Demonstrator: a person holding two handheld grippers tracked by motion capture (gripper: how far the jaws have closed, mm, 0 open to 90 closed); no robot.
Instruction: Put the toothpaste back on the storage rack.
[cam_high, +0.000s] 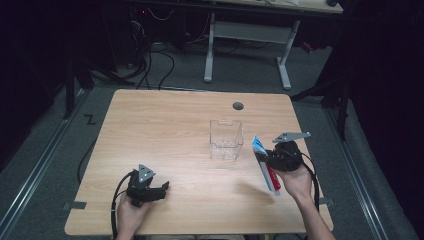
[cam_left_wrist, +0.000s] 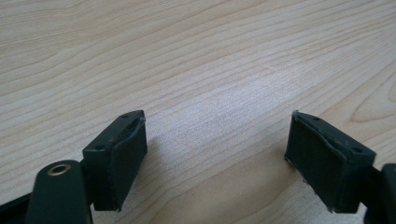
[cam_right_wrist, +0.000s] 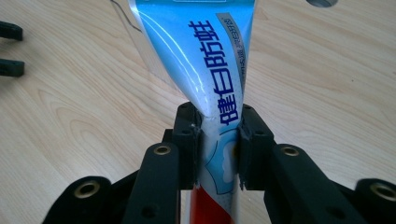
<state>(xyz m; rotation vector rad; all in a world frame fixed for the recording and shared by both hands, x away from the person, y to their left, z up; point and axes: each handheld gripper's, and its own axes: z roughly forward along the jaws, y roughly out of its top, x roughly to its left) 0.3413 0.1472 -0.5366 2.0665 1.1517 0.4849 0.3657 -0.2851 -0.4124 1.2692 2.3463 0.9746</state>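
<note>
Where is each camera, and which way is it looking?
High view: above the person's side, looking forward and down on the table; both forearms, left gripper and right gripper show, by the clear box.
Left gripper view: rides the left gripper, looking along its open jaws at bare table.
Right gripper view: rides the right gripper, looking along jaws shut on the tube.
Shared: the tube shows in the high view and the right gripper view.

Wooden table (cam_high: 165, 125) with a round grommet hole (cam_high: 238, 106) near its far edge. Clear plastic box (cam_high: 226, 139) upright at table middle, open top. Behind on grey floor: white desk frame (cam_high: 247, 35), loose black cables (cam_high: 160, 57).
</note>
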